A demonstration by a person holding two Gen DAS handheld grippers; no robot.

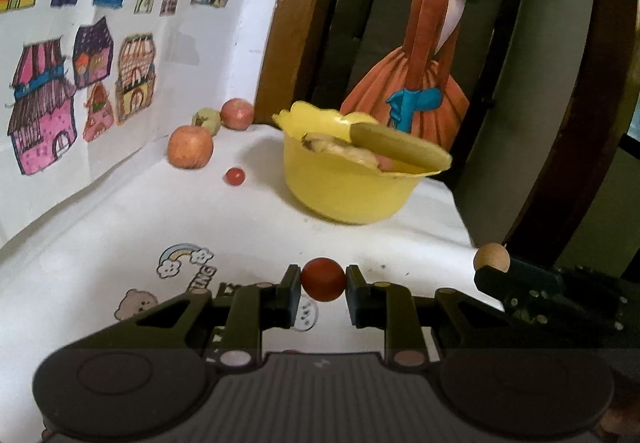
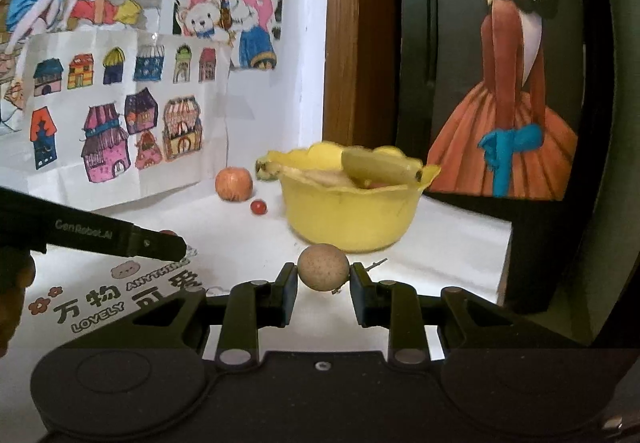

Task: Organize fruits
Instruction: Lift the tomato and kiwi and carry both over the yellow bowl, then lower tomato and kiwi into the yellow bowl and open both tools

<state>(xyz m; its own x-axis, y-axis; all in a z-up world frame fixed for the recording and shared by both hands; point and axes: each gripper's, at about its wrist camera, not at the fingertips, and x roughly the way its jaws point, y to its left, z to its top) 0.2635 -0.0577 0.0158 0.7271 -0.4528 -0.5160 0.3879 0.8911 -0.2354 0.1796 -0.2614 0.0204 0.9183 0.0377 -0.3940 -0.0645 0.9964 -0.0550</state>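
My left gripper (image 1: pixel 323 281) is shut on a small dark-red round fruit (image 1: pixel 323 280), held over the white table. My right gripper (image 2: pixel 324 273) is shut on a tan speckled round fruit (image 2: pixel 323 266); the same fruit (image 1: pixel 491 257) shows at the right of the left wrist view. Ahead stands a yellow bowl (image 1: pixel 352 187) (image 2: pixel 352 217) holding bananas. Left of the bowl lie an orange-red apple (image 1: pixel 190 147) (image 2: pixel 234 183) and a small red fruit (image 1: pixel 235 176) (image 2: pixel 258 207). Farther back are a green fruit (image 1: pixel 207 120) and a pink apple (image 1: pixel 237 114).
Drawings of houses (image 1: pixel 44 115) cover the wall on the left. A wooden frame (image 1: pixel 296 19) and a dark panel with a painted figure in an orange dress (image 1: pixel 416 83) stand behind the bowl. The table's right edge (image 2: pixel 506 263) drops off beside the bowl. Stickers (image 2: pixel 120 295) lie on the tabletop.
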